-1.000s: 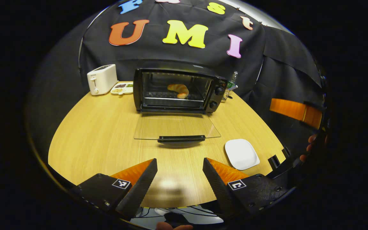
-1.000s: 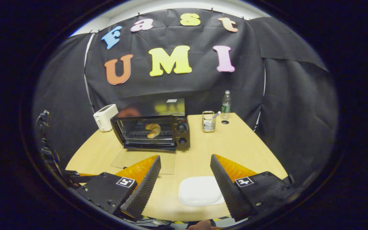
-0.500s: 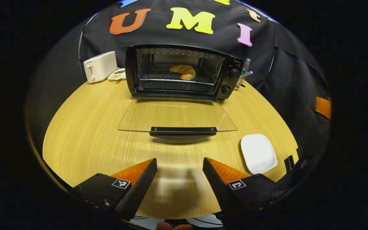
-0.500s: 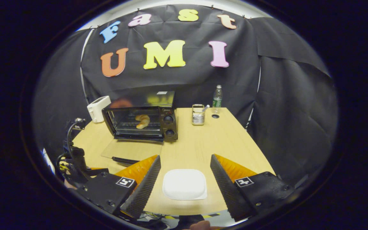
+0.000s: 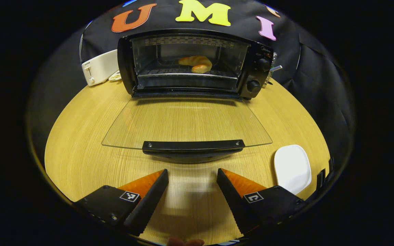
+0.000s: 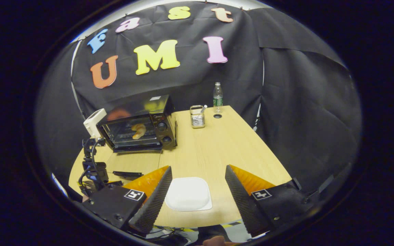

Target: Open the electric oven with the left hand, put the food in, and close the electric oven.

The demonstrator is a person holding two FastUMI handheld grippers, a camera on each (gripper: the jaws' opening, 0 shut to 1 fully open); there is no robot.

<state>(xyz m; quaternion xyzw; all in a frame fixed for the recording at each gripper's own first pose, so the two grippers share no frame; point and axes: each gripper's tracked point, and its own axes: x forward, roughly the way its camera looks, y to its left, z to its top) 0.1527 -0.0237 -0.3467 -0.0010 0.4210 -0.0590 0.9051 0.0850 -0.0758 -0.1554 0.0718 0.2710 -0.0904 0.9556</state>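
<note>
One croissant [image 5: 196, 64] on rack inside oven [image 5: 193, 65], door [image 5: 186, 123] down; both tools spread, empty: left tool [image 5: 192, 177], right tool [image 6: 198, 176]

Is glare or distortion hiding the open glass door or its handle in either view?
Left gripper view: glass door clear, faint reflection only, handle sharp with a shadow beneath; fisheye bows the table edge. Right gripper view: oven small, its top reflecting the wall; handle visible, partly behind the finger.

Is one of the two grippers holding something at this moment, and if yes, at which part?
Nothing is held. The left gripper is open, short of the black handle of the flat glass oven door. The right gripper is open above the white square plate.
</note>
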